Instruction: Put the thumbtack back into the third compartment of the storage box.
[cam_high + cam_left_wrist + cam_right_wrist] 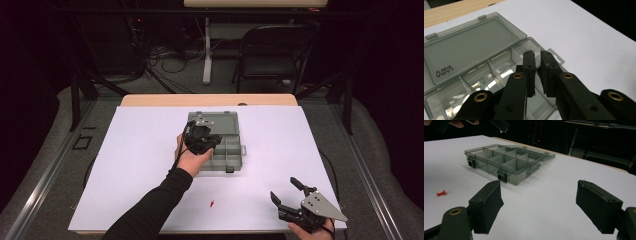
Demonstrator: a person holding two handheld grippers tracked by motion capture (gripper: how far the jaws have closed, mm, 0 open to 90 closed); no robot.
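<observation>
One red pushpin lying loose on the white desk, well apart from the open compartment box. Hovering over the box's cells, left gripper nearly pressed together, seemingly empty. Resting near the desk edge, right gripper spread. Likely remaining: boxing the pin.

Below the black fingers of the left gripper sits a smoke-grey, see-through compartment box with pale translucent dividers; its open lid beyond the fingertips carries small white lettering. The box's latches are black. Left of the right gripper and its matte black pads lies a red pushpin. The sheet beneath everything is plain white, edged by light wood.
</observation>
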